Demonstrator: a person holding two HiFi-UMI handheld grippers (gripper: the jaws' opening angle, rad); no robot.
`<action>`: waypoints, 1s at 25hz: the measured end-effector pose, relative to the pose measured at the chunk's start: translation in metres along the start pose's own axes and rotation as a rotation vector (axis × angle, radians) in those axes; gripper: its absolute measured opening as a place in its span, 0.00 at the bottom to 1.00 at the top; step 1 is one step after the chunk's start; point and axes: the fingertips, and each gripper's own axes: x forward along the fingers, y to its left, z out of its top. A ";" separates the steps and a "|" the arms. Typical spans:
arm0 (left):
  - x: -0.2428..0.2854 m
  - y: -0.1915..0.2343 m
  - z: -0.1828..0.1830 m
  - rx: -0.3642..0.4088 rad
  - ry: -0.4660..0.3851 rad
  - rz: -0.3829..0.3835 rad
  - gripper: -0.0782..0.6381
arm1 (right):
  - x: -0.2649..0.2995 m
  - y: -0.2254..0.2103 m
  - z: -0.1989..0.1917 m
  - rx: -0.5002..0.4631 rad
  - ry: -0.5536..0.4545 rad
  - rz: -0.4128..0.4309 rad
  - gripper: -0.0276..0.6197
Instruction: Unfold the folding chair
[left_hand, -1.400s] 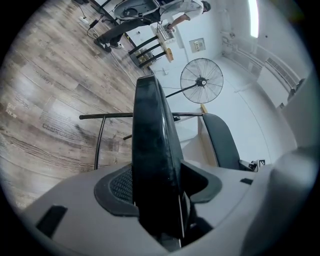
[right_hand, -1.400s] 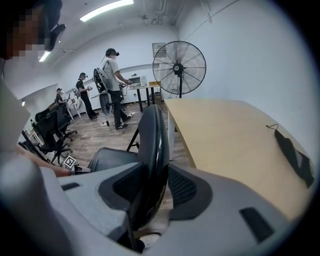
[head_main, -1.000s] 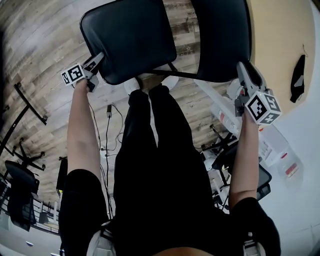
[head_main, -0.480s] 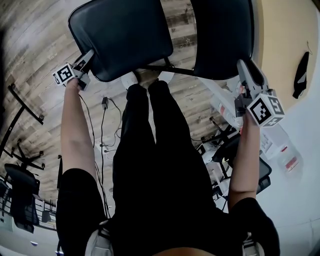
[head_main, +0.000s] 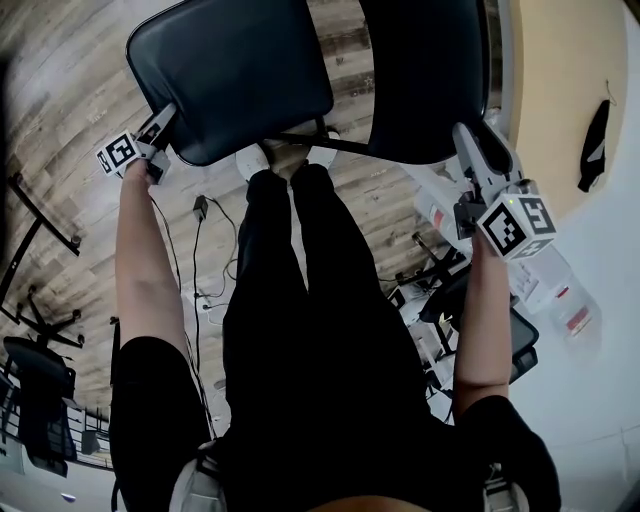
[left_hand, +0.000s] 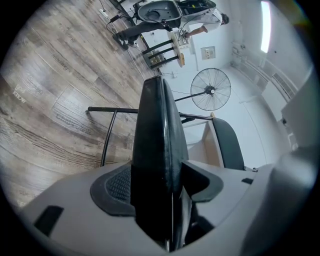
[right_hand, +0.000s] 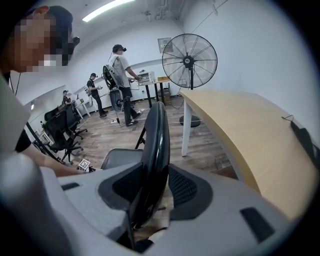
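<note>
Head view: seat (head_main: 230, 75), backrest (head_main: 425, 80) edges, open floor (head_main: 70, 110)

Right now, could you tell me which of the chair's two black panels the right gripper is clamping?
The backrest, the panel beside the table: the right gripper pinches its edge. The seat lies farther left.

Seat (head_main: 225, 75) at left and back (head_main: 425, 75) at right, both on floor (head_main: 70, 90) in front of person. Bar (head_main: 320, 143) joins the two. Feet (head_main: 252, 160) just beside seat's near edge, btwn seat & back; legs (head_main: 300, 300) run back from there. Tabletop (head_main: 560, 90) right of back, near it. Cable (head_main: 200, 208) on floor left of legs. Office chair (head_main: 35, 360) far left, well apart. Fan (right_hand: 189, 60) stands at tabletop's far end. Ppl (right_hand: 120, 75) left of fan, further back in room.
</note>
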 end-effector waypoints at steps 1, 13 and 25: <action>-0.002 0.001 0.000 -0.009 -0.003 -0.007 0.48 | 0.000 0.004 -0.001 0.002 -0.002 0.004 0.28; -0.012 0.018 0.001 -0.040 -0.049 0.017 0.51 | 0.001 0.031 -0.003 0.014 -0.016 0.023 0.28; -0.090 -0.021 0.007 -0.028 -0.204 0.194 0.55 | -0.033 0.043 0.045 -0.022 -0.108 -0.046 0.45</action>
